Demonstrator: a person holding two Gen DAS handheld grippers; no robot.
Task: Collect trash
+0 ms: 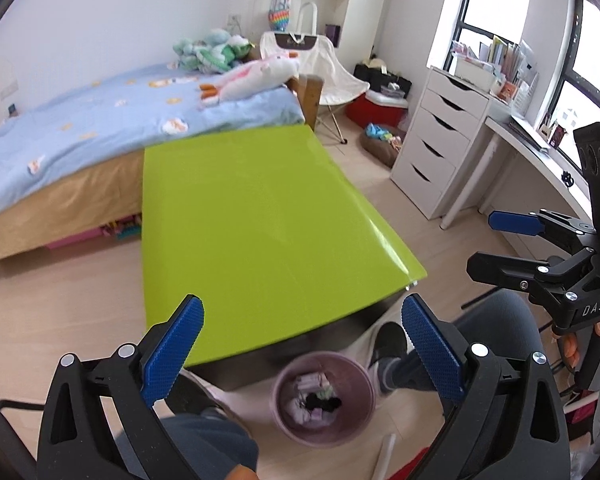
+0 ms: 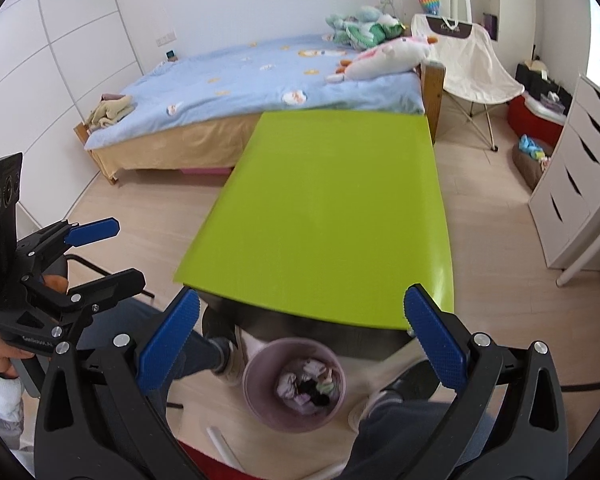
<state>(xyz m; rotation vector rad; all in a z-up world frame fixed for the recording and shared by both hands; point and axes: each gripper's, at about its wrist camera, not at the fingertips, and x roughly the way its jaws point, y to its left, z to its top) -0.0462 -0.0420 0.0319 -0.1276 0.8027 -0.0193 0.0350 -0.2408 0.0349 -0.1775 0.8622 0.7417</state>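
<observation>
A pink waste bin (image 1: pixel 324 398) stands on the floor at the near end of the green table (image 1: pixel 256 216), between the person's feet. It holds crumpled paper and dark scraps. It also shows in the right wrist view (image 2: pixel 294 384). My left gripper (image 1: pixel 304 352) is open and empty, held above the bin and the table's near edge. My right gripper (image 2: pixel 300 344) is open and empty, also above the bin. Each gripper appears in the other's view, the right one (image 1: pixel 496 240) and the left one (image 2: pixel 116 252), both open.
The green table top (image 2: pixel 324 216) is bare. A bed (image 1: pixel 100 128) with a blue cover and plush toys stands behind it. A white drawer unit (image 1: pixel 440 148) and desk are at the right, a folding chair (image 2: pixel 472 60) beyond. The person's legs and shoes flank the bin.
</observation>
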